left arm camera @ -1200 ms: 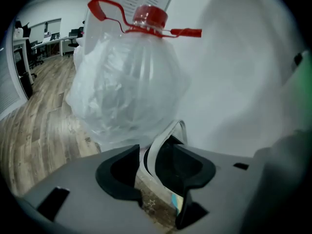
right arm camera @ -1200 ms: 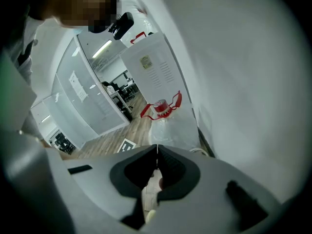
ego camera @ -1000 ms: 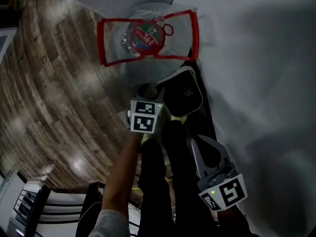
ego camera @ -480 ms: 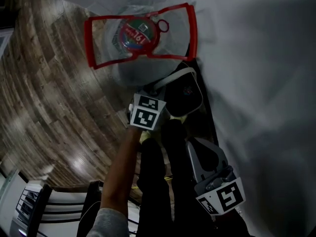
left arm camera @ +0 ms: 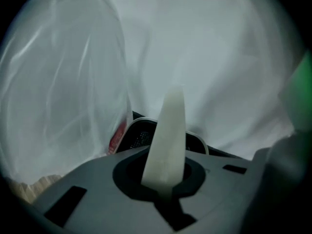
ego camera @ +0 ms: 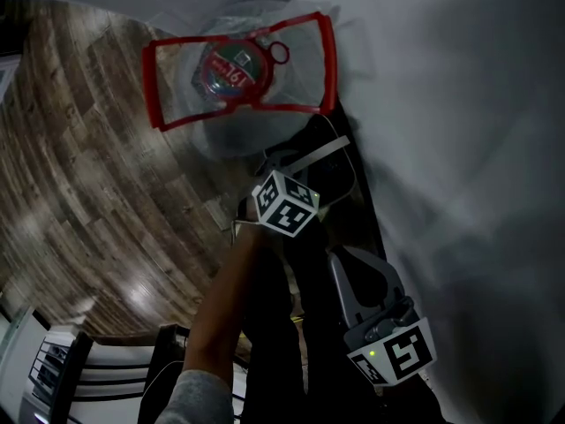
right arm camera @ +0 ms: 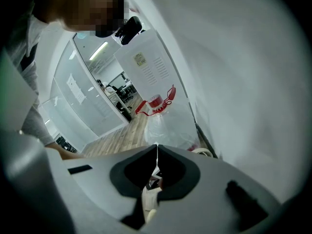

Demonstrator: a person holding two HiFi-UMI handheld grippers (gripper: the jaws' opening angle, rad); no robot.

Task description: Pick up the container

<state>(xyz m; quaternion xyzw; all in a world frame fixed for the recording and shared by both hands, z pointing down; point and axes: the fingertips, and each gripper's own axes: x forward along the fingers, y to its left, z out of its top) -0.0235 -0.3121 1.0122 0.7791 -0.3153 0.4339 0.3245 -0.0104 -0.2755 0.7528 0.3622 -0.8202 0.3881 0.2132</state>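
Note:
The container (ego camera: 328, 168) is black with a pale rim and lies on the floor between the bin and the white drape. My left gripper (ego camera: 292, 182) reaches it from below, its marker cube tilted. In the left gripper view the jaws are closing on a pale strap (left arm camera: 168, 130) of the container (left arm camera: 140, 136), and the strap rises straight out from between them. My right gripper (ego camera: 355, 276) hangs lower right, apart from the container. Its fingers (right arm camera: 157, 156) meet in a thin line with nothing seen between them.
A bin with a red frame (ego camera: 247, 110) and a clear plastic liner (left arm camera: 58, 82) stands just beyond the container. White drape (ego camera: 459, 104) fills the right side, wood floor (ego camera: 97, 193) the left. The person's dark trouser legs (ego camera: 291, 334) stand below the grippers.
My left gripper has swung right toward the container, its cube has turned, and its jaws have come together on the strap. The right gripper has barely moved.

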